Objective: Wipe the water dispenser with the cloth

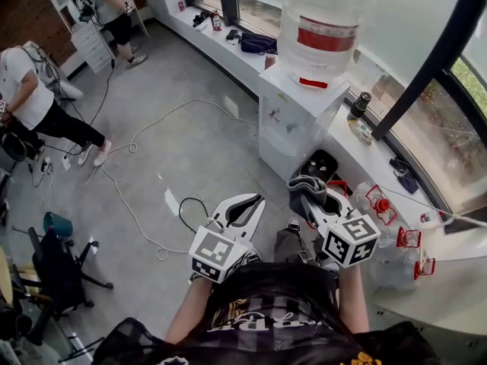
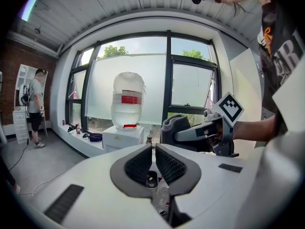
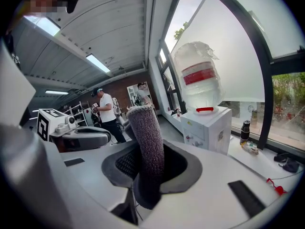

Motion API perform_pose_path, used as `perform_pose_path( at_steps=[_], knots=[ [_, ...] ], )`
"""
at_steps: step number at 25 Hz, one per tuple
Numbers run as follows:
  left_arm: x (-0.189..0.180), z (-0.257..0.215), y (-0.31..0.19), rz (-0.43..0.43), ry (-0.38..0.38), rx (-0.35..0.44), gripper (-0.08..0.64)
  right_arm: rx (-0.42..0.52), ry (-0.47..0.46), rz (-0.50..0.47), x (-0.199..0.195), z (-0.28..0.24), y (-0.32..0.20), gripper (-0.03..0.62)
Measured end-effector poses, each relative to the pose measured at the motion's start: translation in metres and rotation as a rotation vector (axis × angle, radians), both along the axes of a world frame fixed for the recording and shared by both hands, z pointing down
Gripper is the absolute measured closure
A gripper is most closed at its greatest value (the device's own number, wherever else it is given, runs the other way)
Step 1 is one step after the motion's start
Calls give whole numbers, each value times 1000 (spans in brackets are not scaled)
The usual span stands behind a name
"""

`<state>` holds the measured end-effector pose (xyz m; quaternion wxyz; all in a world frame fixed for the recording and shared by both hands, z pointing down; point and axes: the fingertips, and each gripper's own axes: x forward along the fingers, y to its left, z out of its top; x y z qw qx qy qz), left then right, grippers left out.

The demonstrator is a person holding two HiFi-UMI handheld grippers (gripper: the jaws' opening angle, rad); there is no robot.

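Observation:
The white water dispenser (image 1: 289, 116) stands against the window ledge with a large clear bottle (image 1: 323, 25) on top. It is some way ahead of both grippers. My right gripper (image 1: 306, 194) is shut on a folded grey cloth (image 1: 303, 186), which sticks up between its jaws in the right gripper view as cloth (image 3: 147, 142), with the dispenser (image 3: 206, 128) beyond. My left gripper (image 1: 251, 204) is held beside it at the left, jaws together with nothing in them. In the left gripper view the dispenser (image 2: 123, 136) is ahead and the cloth (image 2: 174, 125) at right.
A black bin (image 1: 318, 164) sits on the floor right of the dispenser. The ledge (image 1: 380, 169) carries a dark bottle (image 1: 359, 105) and red-capped items (image 1: 380, 202). White cables (image 1: 144, 135) cross the floor. A person (image 1: 34, 105) and an office chair (image 1: 57, 268) are at the left.

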<state>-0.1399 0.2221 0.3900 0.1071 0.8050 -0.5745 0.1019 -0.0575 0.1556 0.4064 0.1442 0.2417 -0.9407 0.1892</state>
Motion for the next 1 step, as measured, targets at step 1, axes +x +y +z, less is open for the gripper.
perform_pose_path(
  at_steps=[1],
  knots=[
    [1, 0, 0, 3, 1, 1, 537, 10, 12, 1, 1, 0, 0, 486]
  ],
)
